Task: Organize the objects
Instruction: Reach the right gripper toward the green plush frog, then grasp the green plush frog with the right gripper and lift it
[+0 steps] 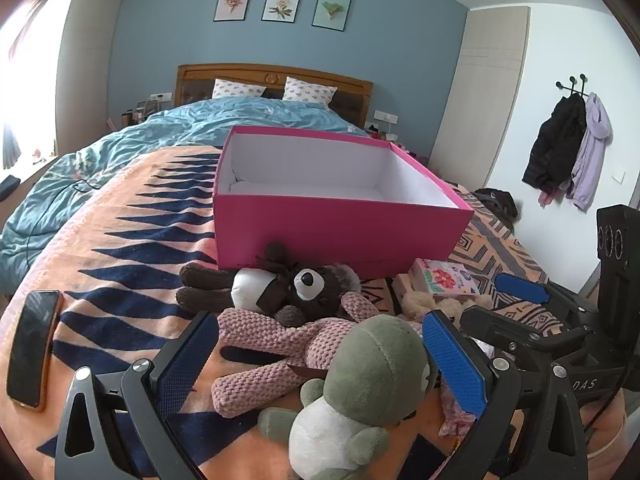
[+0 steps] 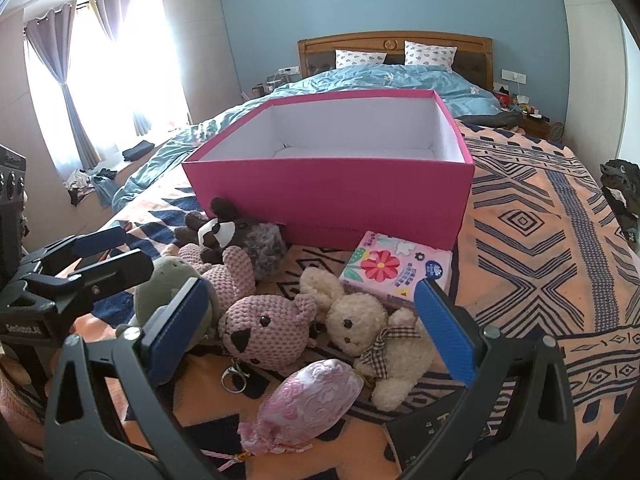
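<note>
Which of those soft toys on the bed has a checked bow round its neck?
The cream fluffy rabbit, lying beside the pink knitted bear. The knitted bear has a metal clip instead.

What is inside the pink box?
Nothing visible: the pink box shows bare white walls and a strip of white floor at the back. Its near wall hides the front of the floor in both views.

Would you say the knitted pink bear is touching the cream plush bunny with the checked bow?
Touching. In the right wrist view, the pink bear's ear presses against the cream bunny's head and ear, with no blanket showing between them.
</note>
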A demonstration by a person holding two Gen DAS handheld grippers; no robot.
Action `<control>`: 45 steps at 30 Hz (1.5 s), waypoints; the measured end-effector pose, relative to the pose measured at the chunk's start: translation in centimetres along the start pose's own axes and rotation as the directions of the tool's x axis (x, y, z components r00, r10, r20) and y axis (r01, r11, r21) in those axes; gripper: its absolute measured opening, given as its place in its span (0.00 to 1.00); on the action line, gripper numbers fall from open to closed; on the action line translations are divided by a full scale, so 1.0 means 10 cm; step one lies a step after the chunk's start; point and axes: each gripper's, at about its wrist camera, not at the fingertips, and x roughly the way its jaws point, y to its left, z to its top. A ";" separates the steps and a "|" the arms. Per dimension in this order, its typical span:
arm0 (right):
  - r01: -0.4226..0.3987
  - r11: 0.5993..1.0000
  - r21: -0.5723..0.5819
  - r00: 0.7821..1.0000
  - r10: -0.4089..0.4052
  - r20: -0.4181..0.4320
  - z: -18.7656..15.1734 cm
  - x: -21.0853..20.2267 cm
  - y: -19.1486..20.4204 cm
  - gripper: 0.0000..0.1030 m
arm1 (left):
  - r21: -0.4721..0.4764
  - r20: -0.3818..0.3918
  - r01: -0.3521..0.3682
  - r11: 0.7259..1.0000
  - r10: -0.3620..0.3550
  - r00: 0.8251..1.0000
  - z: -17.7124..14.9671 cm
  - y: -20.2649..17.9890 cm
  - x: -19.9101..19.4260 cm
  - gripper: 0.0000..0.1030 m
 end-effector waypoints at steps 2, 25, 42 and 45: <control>-0.002 1.000 -0.001 1.000 0.002 0.000 0.00 0.00 0.00 1.00 | 0.000 0.001 0.001 1.000 -0.001 1.000 0.00 0.00 0.00 1.00; -0.133 0.986 -0.104 0.991 0.130 -0.036 0.03 0.03 0.26 1.00 | 0.015 0.036 -0.009 1.000 0.009 0.999 -0.12 0.19 -0.19 1.00; -0.326 0.917 -0.230 0.935 0.277 -0.219 0.11 0.42 0.77 0.57 | 0.058 -0.024 0.019 0.998 -0.018 1.000 -0.37 0.42 -0.24 1.00; -0.335 0.916 -0.223 0.931 0.285 -0.226 0.11 0.41 0.75 0.56 | 0.069 -0.044 0.046 0.997 -0.043 0.998 -0.41 0.39 -0.22 1.00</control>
